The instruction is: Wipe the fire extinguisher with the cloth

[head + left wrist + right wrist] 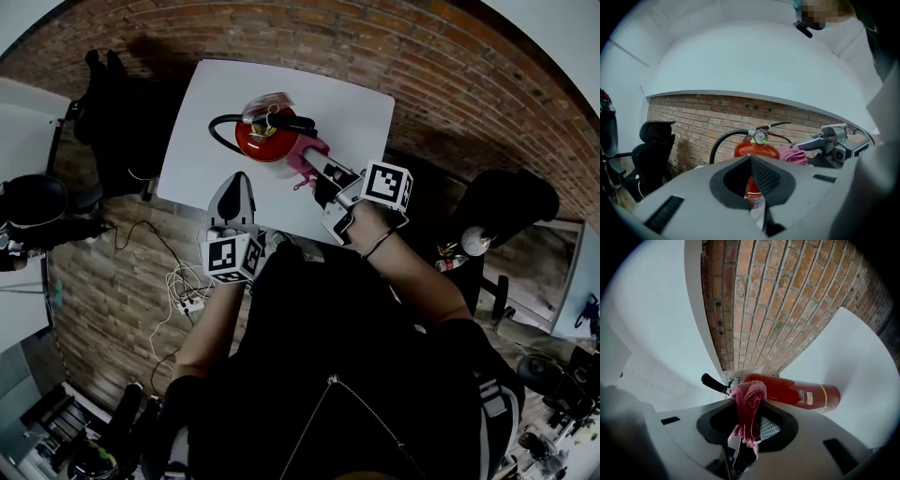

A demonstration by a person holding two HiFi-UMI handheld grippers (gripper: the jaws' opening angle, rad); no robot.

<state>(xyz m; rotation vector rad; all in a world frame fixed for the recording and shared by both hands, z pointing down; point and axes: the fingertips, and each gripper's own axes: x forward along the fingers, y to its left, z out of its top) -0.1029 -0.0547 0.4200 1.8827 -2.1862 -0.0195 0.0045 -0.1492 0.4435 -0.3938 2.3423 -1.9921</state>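
Your right gripper (747, 422) pinched the crumpled pink cloth (749, 401) against the red cylindrical fire extinguisher (266, 137), upright mid-tabletop on the white table (356, 112). Your left gripper (753, 188), jaws together and empty, hovered by the near edge.

One fire extinguisher (267, 141), one pink cloth (306, 161), one white table (366, 108) and two hand-held grippers (237, 190) (321, 171).

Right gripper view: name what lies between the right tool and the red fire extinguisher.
A bunched pink cloth, clamped in the right tool, fills that gap, its end against the red metal fire extinguisher. The right gripper view shows it.
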